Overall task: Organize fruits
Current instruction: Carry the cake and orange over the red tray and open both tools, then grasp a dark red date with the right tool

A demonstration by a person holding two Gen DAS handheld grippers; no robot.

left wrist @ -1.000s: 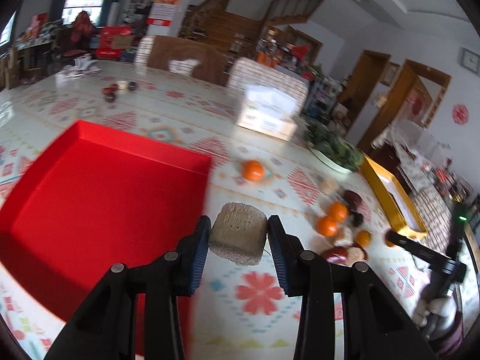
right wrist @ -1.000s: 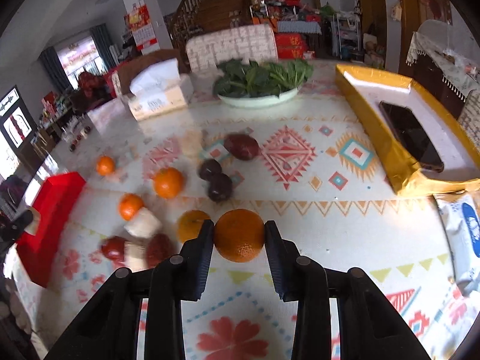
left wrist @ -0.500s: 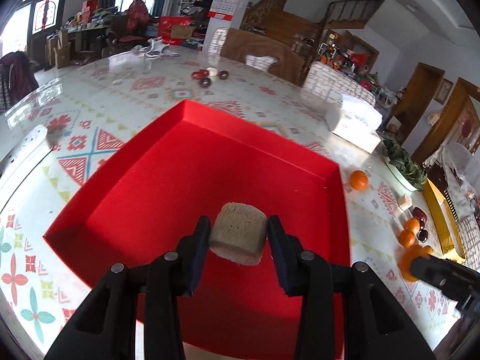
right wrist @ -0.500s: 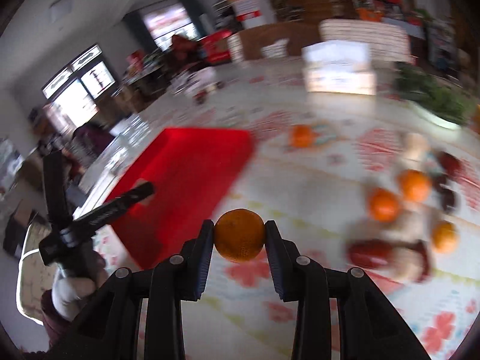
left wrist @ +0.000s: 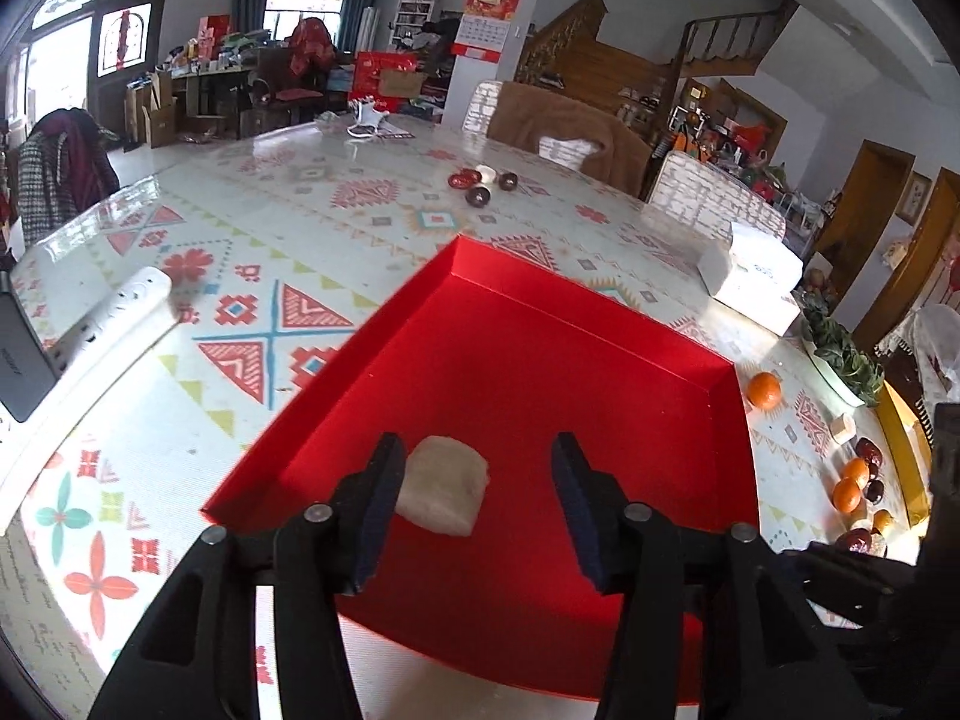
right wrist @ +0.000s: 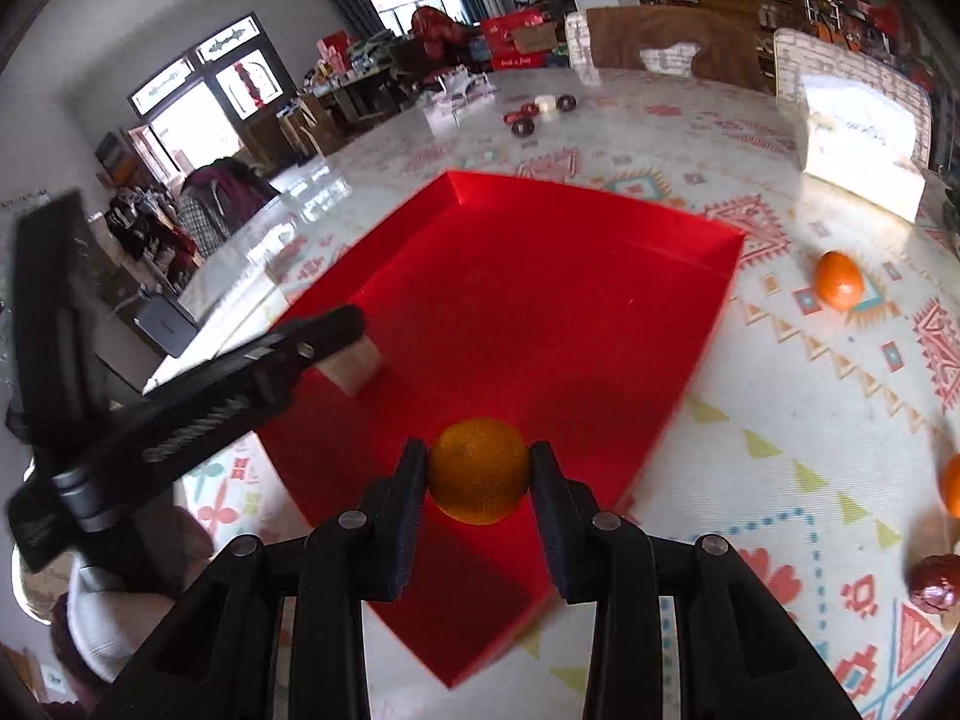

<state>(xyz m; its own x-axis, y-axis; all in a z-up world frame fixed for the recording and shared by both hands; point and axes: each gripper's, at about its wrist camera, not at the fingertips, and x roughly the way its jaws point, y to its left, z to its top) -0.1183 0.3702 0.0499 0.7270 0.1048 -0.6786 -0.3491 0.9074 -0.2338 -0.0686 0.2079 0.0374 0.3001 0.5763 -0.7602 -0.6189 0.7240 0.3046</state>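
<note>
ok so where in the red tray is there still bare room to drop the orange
Most of the red tray is bare: the whole middle, the far corner and the side toward the loose orange on the table. The one taken spot is the near left edge, where the pale block lies between the opening left gripper.

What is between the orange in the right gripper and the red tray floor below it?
Nothing visible. The orange, clamped in the right gripper, hangs over bare floor at the near corner of the red tray. The pale block and the left gripper, its jaws opening off the block, sit off to the left.
</note>
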